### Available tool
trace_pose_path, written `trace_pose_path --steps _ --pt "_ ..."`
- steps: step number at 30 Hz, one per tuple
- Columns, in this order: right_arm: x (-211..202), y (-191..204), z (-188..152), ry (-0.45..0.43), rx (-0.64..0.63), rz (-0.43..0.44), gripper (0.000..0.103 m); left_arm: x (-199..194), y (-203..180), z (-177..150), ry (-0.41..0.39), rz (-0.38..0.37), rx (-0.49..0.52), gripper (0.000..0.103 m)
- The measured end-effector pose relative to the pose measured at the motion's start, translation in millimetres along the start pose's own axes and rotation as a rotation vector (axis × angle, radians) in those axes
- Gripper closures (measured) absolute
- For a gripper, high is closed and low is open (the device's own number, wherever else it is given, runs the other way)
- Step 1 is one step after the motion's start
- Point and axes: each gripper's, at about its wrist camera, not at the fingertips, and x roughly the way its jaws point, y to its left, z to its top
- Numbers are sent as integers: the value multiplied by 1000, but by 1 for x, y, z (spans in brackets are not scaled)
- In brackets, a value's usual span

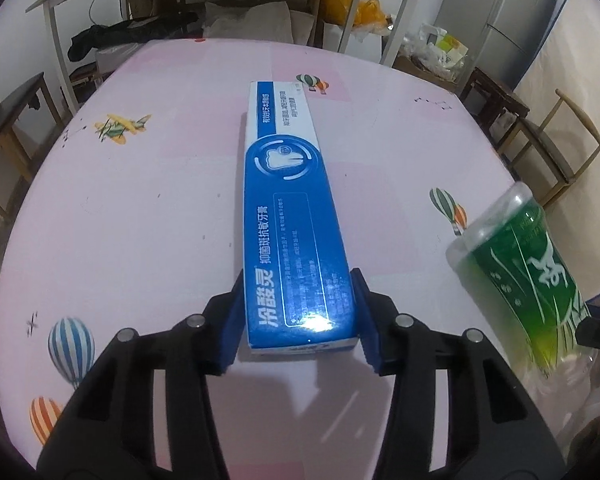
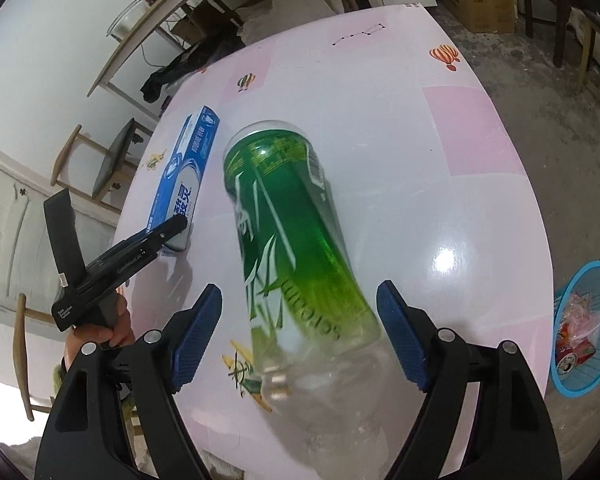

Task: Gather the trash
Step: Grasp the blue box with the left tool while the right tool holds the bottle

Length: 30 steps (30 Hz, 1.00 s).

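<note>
Pink balloon-print table, cluttered room behind, blue basket with trash on the floor at 3 o'clock of the right view. Toothpaste box lies flat mid-table, near end clamped in the left gripper: light, stiff card, crushable, so hold across the narrow sides. Green-label bottle lies at 3 o'clock of the box, between the right gripper's wide-open jaws, untouched; slick, thin plastic, likely to roll, take mid-body.

The toothpaste box lies on the table, left of the bottle.
</note>
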Motion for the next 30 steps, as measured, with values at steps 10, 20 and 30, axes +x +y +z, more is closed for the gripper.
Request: trace_pose_path --steps 10,20,30 --pt "-9 -4 -9 4 -4 16 25 -54 9 -75 60 -91 -39 57" --pt "-14 -8 -11 16 14 35 25 -105 7 -125 79 -161 -35 36" --pt "8 -3 8 69 -20 16 25 -95 -12 -97 21 -89 46 34"
